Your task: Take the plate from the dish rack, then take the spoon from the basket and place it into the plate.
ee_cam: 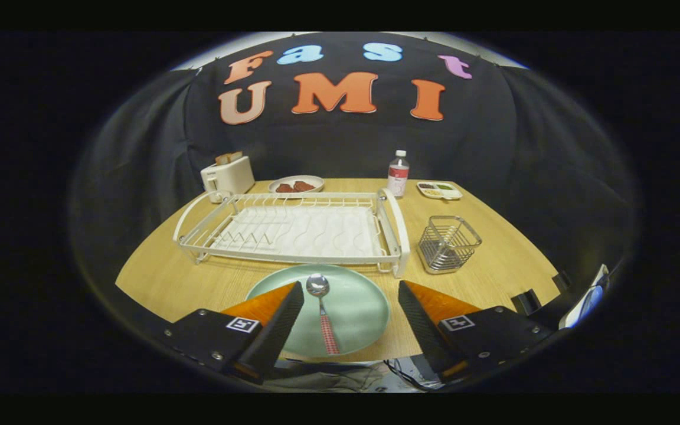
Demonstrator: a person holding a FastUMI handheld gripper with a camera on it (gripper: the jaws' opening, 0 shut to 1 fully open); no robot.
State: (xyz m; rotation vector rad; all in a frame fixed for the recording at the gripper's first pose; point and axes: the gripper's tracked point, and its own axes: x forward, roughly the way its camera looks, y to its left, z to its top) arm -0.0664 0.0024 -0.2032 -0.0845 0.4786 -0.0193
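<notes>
On the wooden bench (481,277), a spoon (322,310) lies in the pale green plate (358,307), just in front of the white dish rack (293,227). Spread wide, the gripper (350,302) holds nothing, its fingers flanking the plate. Nearby stands a wire basket (448,243).

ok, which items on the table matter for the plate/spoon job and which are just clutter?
Job:
plate, between the open claw's fingers
spoon, lying in the plate
dish rack
basket

Clutter:
toaster
dish of food
bottle
small tray
</notes>
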